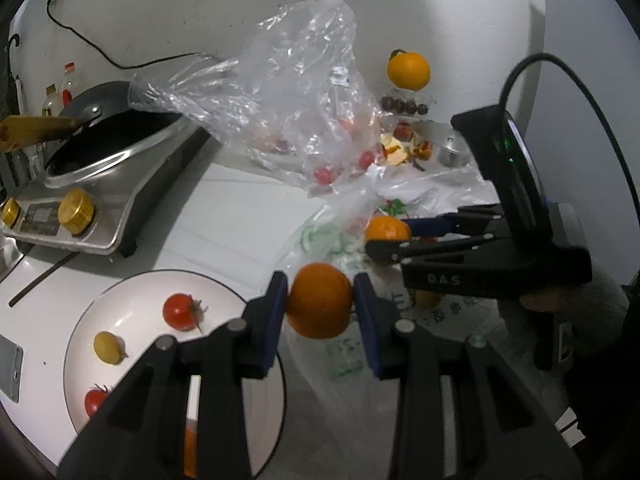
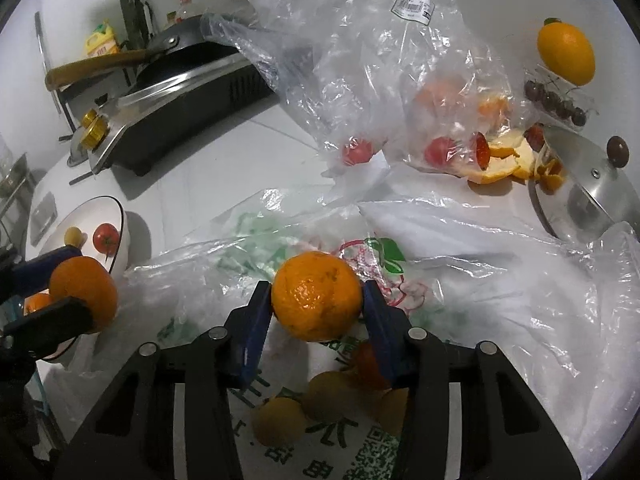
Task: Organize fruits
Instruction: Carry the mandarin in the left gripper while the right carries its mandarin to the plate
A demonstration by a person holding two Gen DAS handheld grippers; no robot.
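My left gripper (image 1: 320, 306) is shut on an orange (image 1: 319, 300), held above the right rim of a white plate (image 1: 132, 292). The plate holds a red tomato (image 1: 179, 312), a small yellow fruit (image 1: 108, 347) and another tomato (image 1: 95, 402). My right gripper (image 2: 316, 304) is shut on a second orange (image 2: 316, 295), held above a printed plastic bag (image 2: 460, 280) with several fruits (image 2: 280, 420) inside. In the left wrist view the right gripper (image 1: 390, 236) holds its orange (image 1: 386, 229) to the right. In the right wrist view the left gripper's orange (image 2: 84, 294) shows at the far left.
A clear plastic bag (image 1: 288, 112) with tomatoes lies behind. An induction cooker with a wok (image 1: 100, 168) stands at the left. A large orange (image 1: 408, 70) sits on a box of dark fruit at the back. Orange peel (image 2: 504, 160) and a steel pot lid (image 2: 580, 184) lie at the right.
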